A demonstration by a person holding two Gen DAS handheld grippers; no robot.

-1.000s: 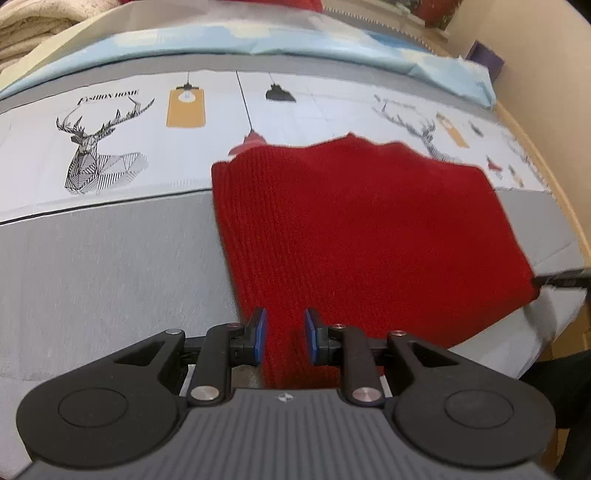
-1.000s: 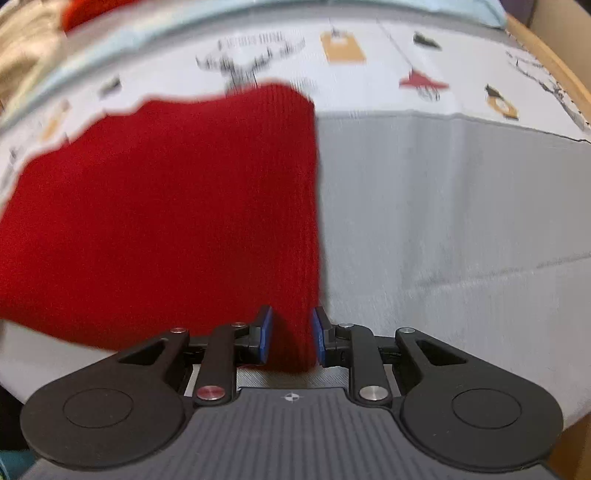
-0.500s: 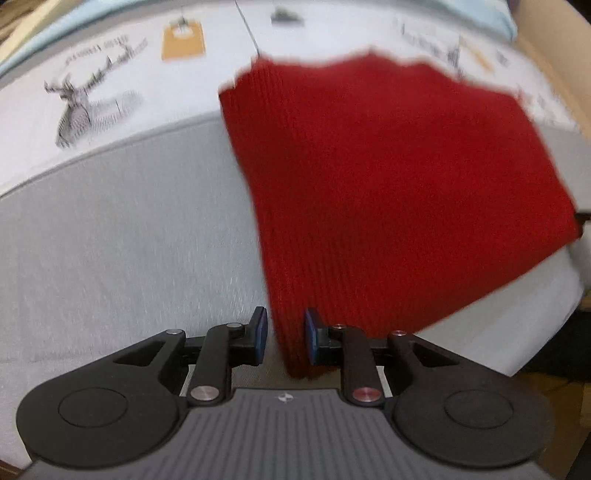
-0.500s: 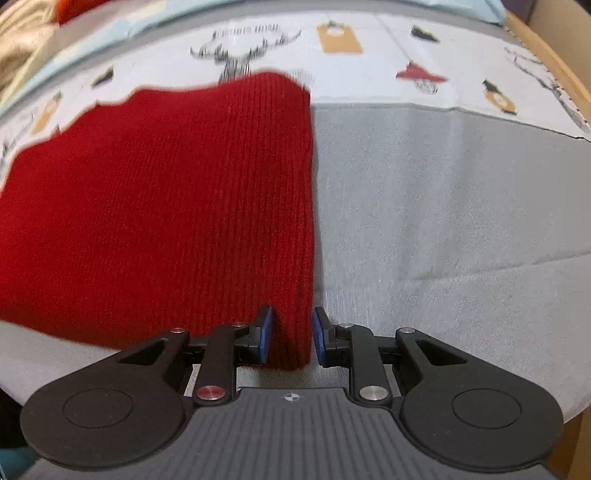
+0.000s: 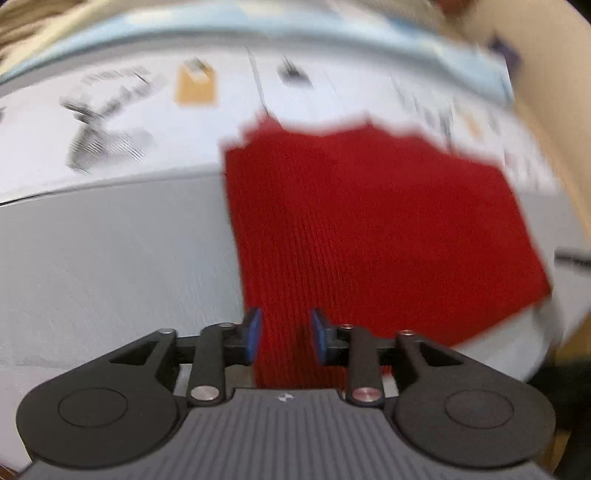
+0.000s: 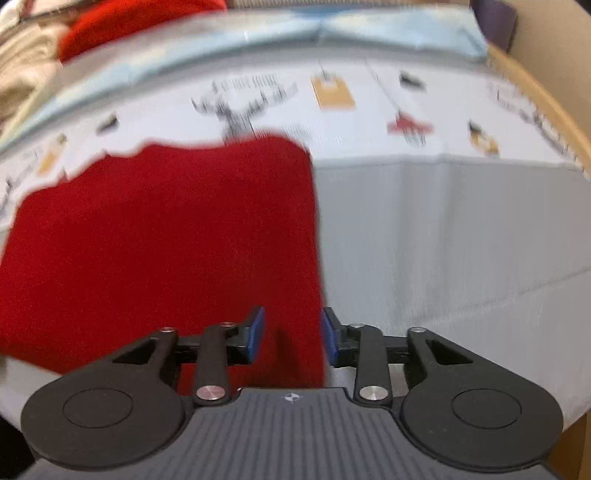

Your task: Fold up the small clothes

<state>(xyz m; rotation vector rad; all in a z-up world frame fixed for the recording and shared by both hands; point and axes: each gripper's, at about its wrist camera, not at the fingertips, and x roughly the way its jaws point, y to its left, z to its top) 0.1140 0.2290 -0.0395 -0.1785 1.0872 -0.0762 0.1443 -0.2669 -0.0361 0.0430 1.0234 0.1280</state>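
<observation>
A folded red knit garment [image 5: 369, 221] lies flat on the grey part of the bed sheet [image 5: 110, 258]. My left gripper [image 5: 286, 334] hovers over its near left corner. The jaws are opening, and the red knit shows between the blue pads [image 5: 253, 332], which no longer pinch it. In the right wrist view the same garment [image 6: 166, 240] fills the left half. My right gripper [image 6: 292, 334] is over its near right corner. Its jaws are opening too, with the garment's right edge between them, unpressed. Both views are motion-blurred.
The sheet [image 6: 443, 240] has a white band printed with deer and lamps [image 6: 332, 92] beyond the garment. A light-blue cloth [image 6: 332, 37] lies farther back. Beige blankets [image 6: 22, 74] and another red item [image 6: 129, 22] sit at the far left. A wooden bed edge [image 6: 546, 122] runs along the right.
Both grippers' jaws have spread apart and let go of the garment's near corners. The garment now lies flat on the sheet. The right gripper has risen slightly.
</observation>
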